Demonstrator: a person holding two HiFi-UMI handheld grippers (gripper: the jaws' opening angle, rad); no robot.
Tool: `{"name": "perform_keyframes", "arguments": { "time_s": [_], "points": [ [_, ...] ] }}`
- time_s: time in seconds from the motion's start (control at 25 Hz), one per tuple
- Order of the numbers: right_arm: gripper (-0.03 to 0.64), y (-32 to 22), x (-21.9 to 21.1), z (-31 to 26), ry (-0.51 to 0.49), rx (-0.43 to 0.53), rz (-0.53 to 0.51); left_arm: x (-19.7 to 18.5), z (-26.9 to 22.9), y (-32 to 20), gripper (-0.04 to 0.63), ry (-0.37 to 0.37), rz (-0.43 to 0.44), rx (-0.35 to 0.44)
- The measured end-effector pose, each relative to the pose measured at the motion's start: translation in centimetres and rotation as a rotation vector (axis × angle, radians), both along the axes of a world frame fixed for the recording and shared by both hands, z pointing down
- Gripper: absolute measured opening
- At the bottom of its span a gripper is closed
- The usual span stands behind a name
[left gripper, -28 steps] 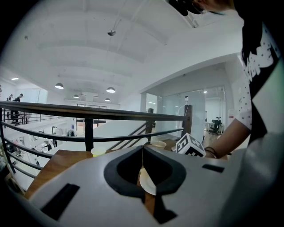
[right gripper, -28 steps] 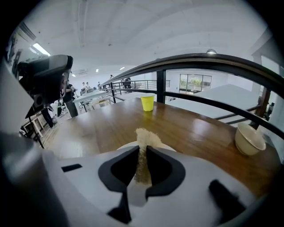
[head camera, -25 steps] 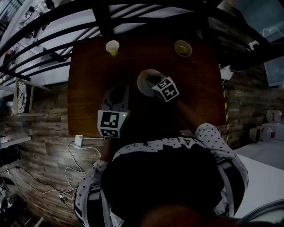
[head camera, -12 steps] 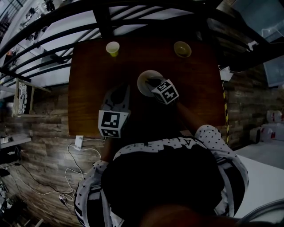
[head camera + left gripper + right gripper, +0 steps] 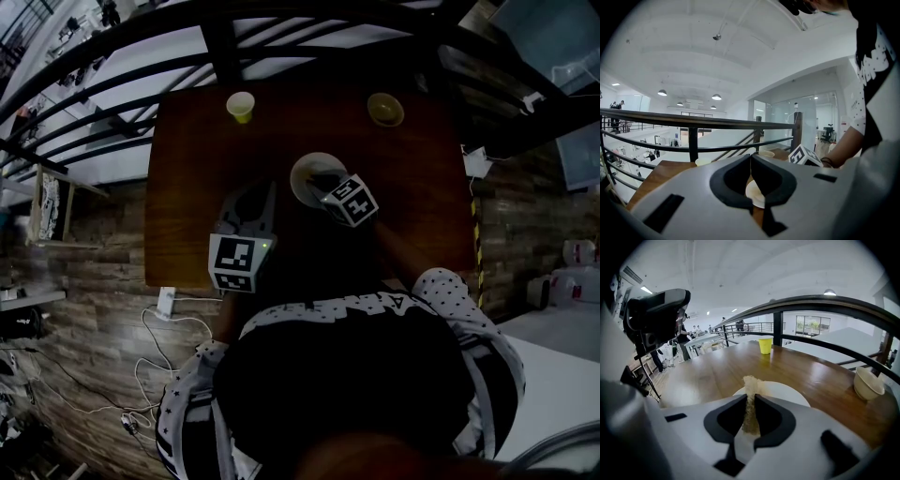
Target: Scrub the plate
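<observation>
in the right tongs (image 5: 751, 401), a tan scrub pad (image 5: 750, 386), clamped between both jaws, frayed end poking out past the tips. just ahead of those tips and partly under them, a white plate (image 5: 783, 393), flat on the brown wooden surface (image 5: 708, 369). pad end over the near part of the plate; actual contact between the two hard to tell. farther ahead of the right tongs, a yellow cup (image 5: 765, 345), upright near the far edge of the surface. off to their right, a pale bowl (image 5: 868, 383), also near that edge, under a dark railing (image 5: 825, 303).

seen from above: right tongs (image 5: 325, 180) over the plate (image 5: 302, 176), marker cube (image 5: 349, 200) on the person's side of it. left tongs (image 5: 251, 202) beside the plate on its left, not touching it, over bare surface (image 5: 187, 187). cup (image 5: 241, 106) beyond the left tongs, bowl (image 5: 385, 108) beyond the right ones, both well apart from the plate.

left tongs (image 5: 751, 158) with jaws pressed together, nothing between them. below the tips, through the opening, a slice of the plate (image 5: 755, 193). beyond the tips, the cup (image 5: 703, 161) to the left and the bowl (image 5: 765, 153) a little to the right, then the railing (image 5: 693, 123). to the right of the left tongs, the other pair's marker cube (image 5: 805, 156), with a bare forearm (image 5: 839, 150) and a spotted sleeve (image 5: 876, 70) behind it.
</observation>
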State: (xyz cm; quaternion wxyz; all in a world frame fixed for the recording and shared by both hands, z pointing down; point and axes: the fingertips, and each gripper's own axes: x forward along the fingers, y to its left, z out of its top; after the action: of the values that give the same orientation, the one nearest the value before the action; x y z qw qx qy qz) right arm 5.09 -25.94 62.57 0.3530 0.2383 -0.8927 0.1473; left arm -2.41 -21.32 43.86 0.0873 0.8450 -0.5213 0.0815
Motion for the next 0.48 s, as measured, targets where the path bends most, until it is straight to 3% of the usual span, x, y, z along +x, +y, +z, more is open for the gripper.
{"name": "perform_keyframes", "arguments": {
  "time_s": [0.48],
  "points": [
    [0.051, 1.4, 0.2, 0.0, -0.020, -0.028, -0.017, 0.4, 0.1, 0.5, 0.014, -0.001, -0.007, -0.001]
  ]
}}
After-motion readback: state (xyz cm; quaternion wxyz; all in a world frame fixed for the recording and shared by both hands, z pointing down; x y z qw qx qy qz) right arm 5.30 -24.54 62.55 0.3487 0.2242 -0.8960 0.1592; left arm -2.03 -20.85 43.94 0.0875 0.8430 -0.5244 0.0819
